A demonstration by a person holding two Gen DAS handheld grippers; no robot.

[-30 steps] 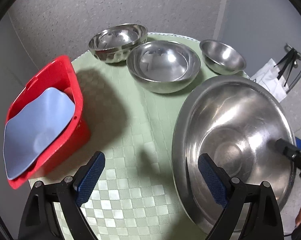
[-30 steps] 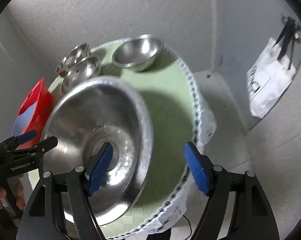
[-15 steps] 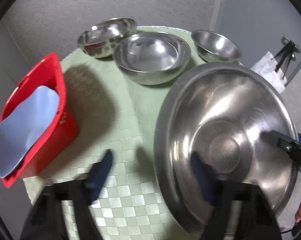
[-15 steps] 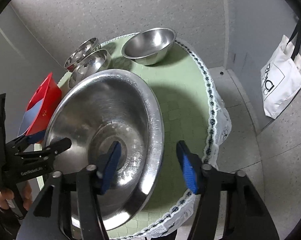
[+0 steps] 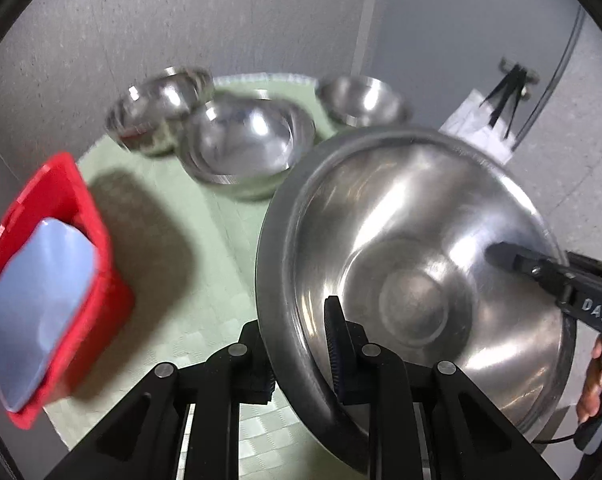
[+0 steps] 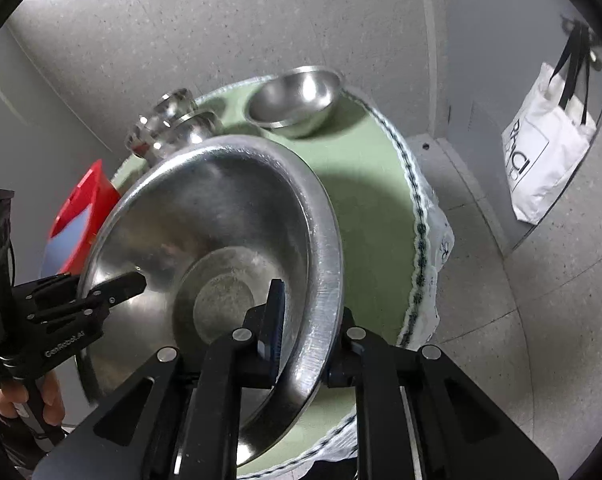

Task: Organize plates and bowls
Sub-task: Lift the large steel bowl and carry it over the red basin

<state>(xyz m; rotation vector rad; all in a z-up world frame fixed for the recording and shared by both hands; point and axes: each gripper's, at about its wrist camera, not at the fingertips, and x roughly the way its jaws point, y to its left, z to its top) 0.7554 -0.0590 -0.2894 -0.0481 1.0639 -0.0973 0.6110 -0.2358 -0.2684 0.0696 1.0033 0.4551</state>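
Observation:
A large steel bowl [image 5: 421, 248] is held tilted above the green table by both grippers; it also shows in the right wrist view [image 6: 221, 216]. My left gripper [image 5: 301, 356] is shut on its near rim. My right gripper [image 6: 305, 328] is shut on the opposite rim and shows in the left wrist view [image 5: 541, 272]. Three smaller steel bowls stand at the back: one on the left [image 5: 157, 112], a middle one [image 5: 249, 140] and one on the right [image 5: 361, 100]. A blue plate [image 5: 37, 296] lies in a red bin [image 5: 101, 240].
The round table [image 6: 365, 184] has a green checked cloth with a patterned edge. A white tote bag [image 6: 545, 152] hangs at the right over the floor. Grey walls stand close behind the table.
Both grippers have closed on the large bowl's rim, one on each side, and the bowl has lifted and tilted. The left view is blurred by motion.

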